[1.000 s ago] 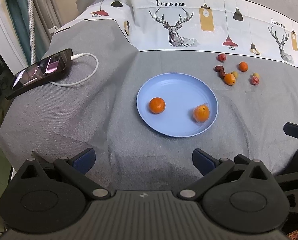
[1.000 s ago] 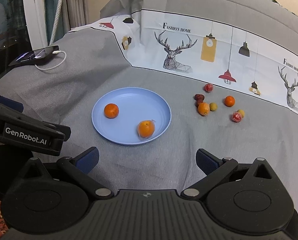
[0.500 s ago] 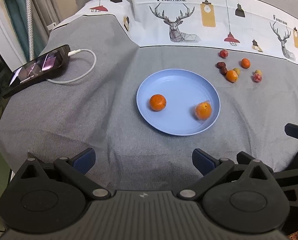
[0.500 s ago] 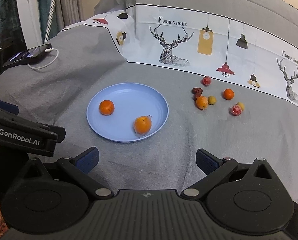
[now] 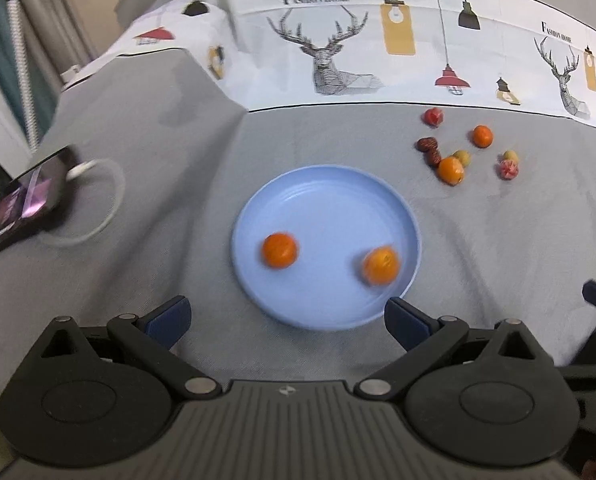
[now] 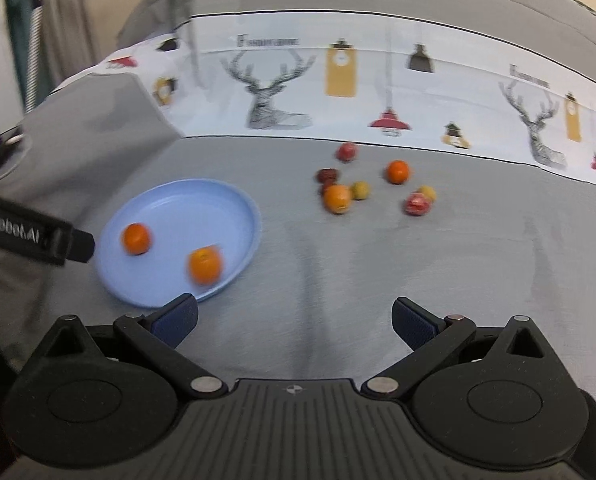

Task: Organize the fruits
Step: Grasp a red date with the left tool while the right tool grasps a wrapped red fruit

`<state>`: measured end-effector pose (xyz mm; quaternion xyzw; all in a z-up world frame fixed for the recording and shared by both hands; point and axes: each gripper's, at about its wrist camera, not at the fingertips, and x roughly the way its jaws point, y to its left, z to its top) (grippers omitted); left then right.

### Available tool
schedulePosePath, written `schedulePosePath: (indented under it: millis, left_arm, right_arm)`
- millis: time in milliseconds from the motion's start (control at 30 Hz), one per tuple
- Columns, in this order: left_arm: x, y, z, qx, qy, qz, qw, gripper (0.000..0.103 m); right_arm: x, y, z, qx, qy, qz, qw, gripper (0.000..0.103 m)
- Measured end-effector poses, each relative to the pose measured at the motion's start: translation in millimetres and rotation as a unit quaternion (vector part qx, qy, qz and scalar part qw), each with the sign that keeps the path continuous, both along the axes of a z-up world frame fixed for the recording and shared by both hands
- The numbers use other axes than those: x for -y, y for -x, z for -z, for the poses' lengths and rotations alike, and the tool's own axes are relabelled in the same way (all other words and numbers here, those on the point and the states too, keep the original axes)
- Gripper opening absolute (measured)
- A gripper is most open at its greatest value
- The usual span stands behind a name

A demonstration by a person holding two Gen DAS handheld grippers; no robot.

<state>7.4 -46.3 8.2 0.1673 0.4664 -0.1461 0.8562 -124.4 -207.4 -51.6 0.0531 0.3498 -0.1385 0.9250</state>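
Note:
A light blue plate lies on the grey cloth and holds two oranges, one of them in clear wrap. Beyond it to the right lies a loose cluster of small fruits: two more oranges, dark red dates, yellow-green ones and red ones. My left gripper is open just short of the plate's near rim. My right gripper is open over bare cloth, right of the plate.
A black phone on a white charging cable lies at the left edge of the bed. The printed white band of the sheet rises behind the fruits. Bare grey cloth stretches right of the plate.
Both grippers have moved forward towards the plate and fruits, and the right one has swung to the right, so the plate sits further left in its view. Both stay open.

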Motion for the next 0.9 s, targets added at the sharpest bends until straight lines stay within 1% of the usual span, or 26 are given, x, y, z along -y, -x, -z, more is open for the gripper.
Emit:
schedulePosePath:
  millis: [133,267,367,500,600,700,900]
  left_arm:
    - [36,-30,3,-0.025,0.01,0.007,0.9996,0.103]
    - [80,-64,14,-0.041,0.01,0.013,0.999,0.103]
    - [111,-93,29,-0.06,0.012,0.012,0.998,0.103]
    - [154,-132,58,-0.07,0.002,0.016,0.9974,0.103]
    - [183,-156,82,-0.08,-0.015,0.02,0.9965,0.103]
    - [206,-174,102,-0.093,-0.024,0.02,0.9952,0.103]
    - [230,-204,132,-0.122,-0.03,-0.008,0.992,0.103]
  right_arm:
    - [30,-11,11,0.005,0.005,0.033,0.999,0.102]
    - [68,-31,21,0.016,0.001,0.074,0.997,0.102]
    - [99,-52,32,0.023,0.009,0.1,0.995,0.102]
    - [138,-86,48,0.03,0.009,0.128,0.991,0.102]
    - [163,-112,63,0.026,0.011,0.136,0.99,0.102]
    - [176,-132,76,0.019,0.01,0.133,0.991,0.102]
    - [189,-157,95,0.012,0.011,0.123,0.992,0.102]
